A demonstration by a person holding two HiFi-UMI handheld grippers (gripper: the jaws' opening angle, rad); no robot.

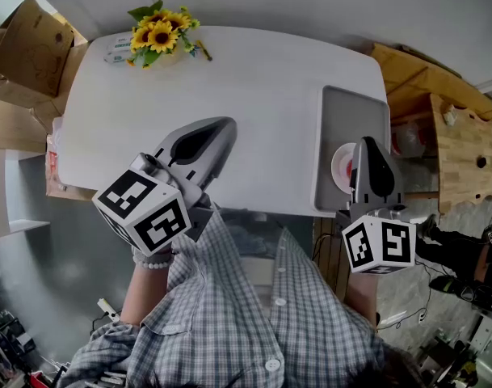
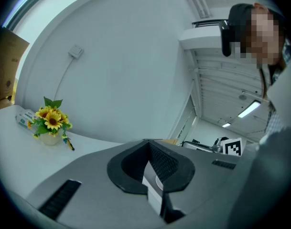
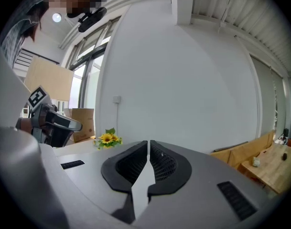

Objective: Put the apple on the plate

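- The plate [image 1: 339, 166] is lying on a grey tray [image 1: 355, 107] at the right edge of the head view, and the right gripper is hiding part of it.
- A reddish round patch is showing inside the plate's pale rim. Whether that is the apple cannot be told.
- The right gripper [image 1: 368, 142] is hovering just over the plate's right side and pointing toward the top of the frame. In the right gripper view its jaws [image 3: 148, 143] are pressing together with only a thin slit between them and nothing in it.
- The left gripper [image 1: 226, 123] is hanging over the white counter [image 1: 254, 79] at centre left, well apart from the tray. In the left gripper view its jaws [image 2: 147, 143] are meeting at the tips, pinching nothing.
- Each gripper is carrying a cube with square markers, one at lower left [image 1: 145, 211] and one at lower right [image 1: 379, 245].
- A bunch of sunflowers [image 1: 158, 32] is standing at the counter's upper left corner.
- A cardboard box [image 1: 31, 43] is leaning at the far upper left, off the counter.
- A wooden bench [image 1: 456, 148] is standing at the right edge.
- The person's checked shirt [image 1: 246, 297] is filling the bottom of the frame.
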